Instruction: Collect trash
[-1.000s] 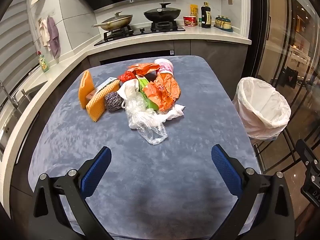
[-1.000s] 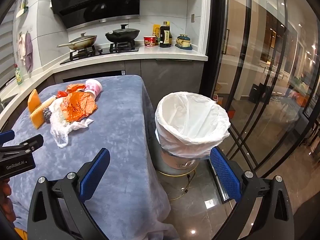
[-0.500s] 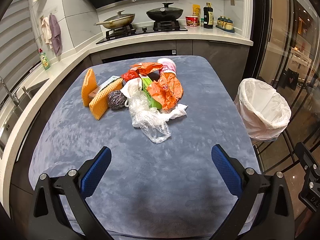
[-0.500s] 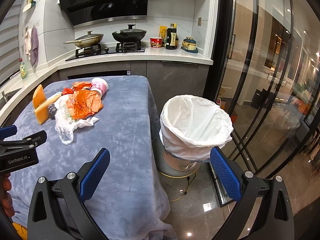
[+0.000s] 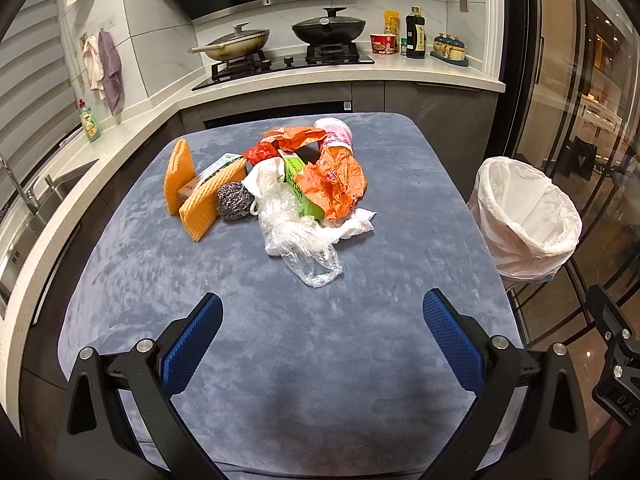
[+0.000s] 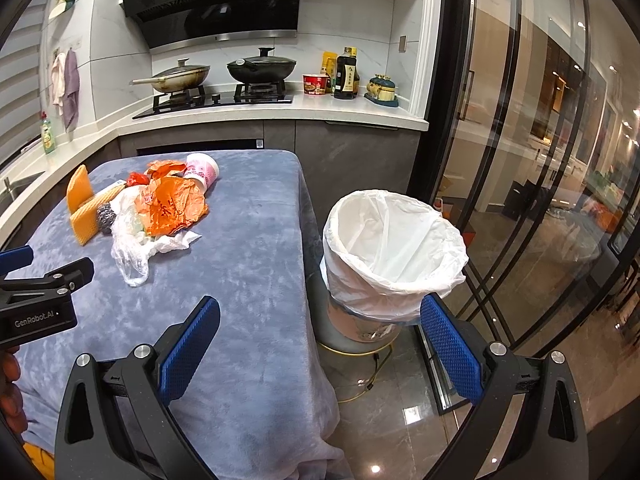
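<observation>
- Nothing collected so far, by the look of it: the trash pile (image 5: 296, 184) sits whole near the middle of the blue-grey tablecloth (image 5: 168, 288), and the white-lined bin (image 6: 394, 256) shows no trash in the part of the liner I can see.
- Left gripper (image 5: 322, 336) hangs over the near end of the table, jaws spread wide, nothing between the blue pads; the pile lies at its twelve o'clock, well apart.
- Right gripper (image 6: 320, 344) is just as wide open and empty, straddling the table's edge, bin at about one o'clock, pile off at ten o'clock.
- In the heap: a clear plastic bag (image 5: 304, 248) nearest the grippers, an orange bag (image 5: 336, 184), a pink cup (image 5: 334, 136) on its side at the far end, a steel scourer (image 5: 234, 200), and orange sponges (image 5: 200, 208) at nine o'clock of the pile.
- My read: the whole job is ahead, every piece to be carried to the bin; the clear bag looks the easiest first grab.
- The left view gives the pile head-on, with a green carton (image 5: 298, 184) showing among the bags.
- The right view alone shows the bin's inside and the stool (image 6: 352, 344) under it, plus the left tool's body poking in at nine o'clock.
</observation>
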The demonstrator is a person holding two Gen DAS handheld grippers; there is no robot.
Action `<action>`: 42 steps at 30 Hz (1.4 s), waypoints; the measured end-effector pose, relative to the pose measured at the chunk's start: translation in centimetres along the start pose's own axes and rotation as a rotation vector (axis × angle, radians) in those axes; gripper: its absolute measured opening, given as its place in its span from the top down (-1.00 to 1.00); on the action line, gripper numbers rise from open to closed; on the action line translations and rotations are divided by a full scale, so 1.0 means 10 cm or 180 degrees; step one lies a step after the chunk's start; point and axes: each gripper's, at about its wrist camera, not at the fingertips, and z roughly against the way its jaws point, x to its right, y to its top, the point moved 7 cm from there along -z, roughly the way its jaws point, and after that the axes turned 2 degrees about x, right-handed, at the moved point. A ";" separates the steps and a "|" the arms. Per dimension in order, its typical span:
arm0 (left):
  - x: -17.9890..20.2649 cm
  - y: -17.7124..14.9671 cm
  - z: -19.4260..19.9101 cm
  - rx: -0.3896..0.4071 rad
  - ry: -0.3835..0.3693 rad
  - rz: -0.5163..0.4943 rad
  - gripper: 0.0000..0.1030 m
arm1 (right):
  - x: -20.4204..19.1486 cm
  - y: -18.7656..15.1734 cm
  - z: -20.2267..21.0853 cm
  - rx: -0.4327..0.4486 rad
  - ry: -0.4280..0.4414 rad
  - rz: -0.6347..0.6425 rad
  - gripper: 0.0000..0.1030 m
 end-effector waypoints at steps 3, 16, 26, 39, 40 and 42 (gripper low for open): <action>0.00 0.00 0.00 0.0004 0.0002 0.0000 -0.86 | 0.00 0.00 0.00 0.0004 0.0005 0.0000 -0.87; -0.01 0.00 0.00 0.0010 0.0000 0.0008 -0.86 | -0.02 0.00 -0.01 0.0017 0.0003 0.0026 -0.86; -0.01 0.01 0.01 0.0023 0.0001 0.0013 -0.86 | -0.02 0.01 0.00 0.0029 -0.0005 0.0030 -0.87; -0.01 0.00 0.01 0.0018 -0.0002 0.0011 -0.86 | 0.00 0.03 0.01 0.0038 -0.0027 0.0035 -0.87; 0.00 0.01 0.01 0.0016 -0.0002 0.0007 -0.86 | 0.00 0.03 0.01 0.0038 -0.0029 0.0035 -0.86; 0.01 0.01 0.02 0.0017 -0.0007 0.0004 -0.86 | 0.01 0.03 0.01 0.0034 -0.0033 0.0035 -0.87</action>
